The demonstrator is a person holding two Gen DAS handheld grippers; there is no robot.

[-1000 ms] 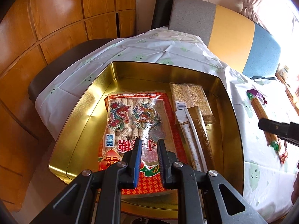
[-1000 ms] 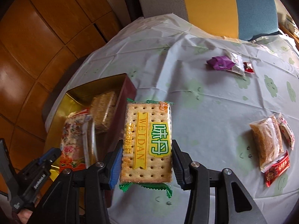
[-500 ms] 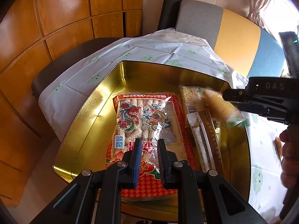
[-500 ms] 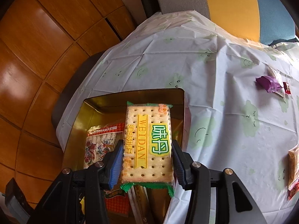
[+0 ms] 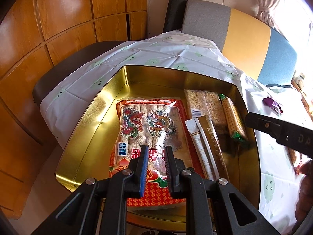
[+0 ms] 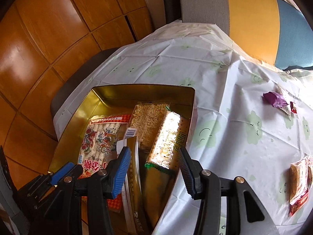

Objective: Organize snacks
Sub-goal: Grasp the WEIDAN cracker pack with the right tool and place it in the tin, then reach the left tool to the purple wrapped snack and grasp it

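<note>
One gold tin (image 5: 109, 105) on the table (image 6: 225, 101), holding five packs: one red dragon-print bag (image 5: 148, 125), one puffed-rice pack (image 5: 203, 105), two slim sachets (image 5: 207, 143), one cracker pack (image 6: 166, 137) leaning on edge against the tin's right wall. Left gripper (image 5: 155, 156): fingers clenched, nothing between. Right gripper (image 6: 154, 168): fingers released, clear of the cracker pack. Outside the tin: one purple wrapper (image 6: 273, 98), other packets cut off at the right edge, uncountable.

The red snack packet (image 6: 298, 188) is cut off by the right edge, its print unreadable.
</note>
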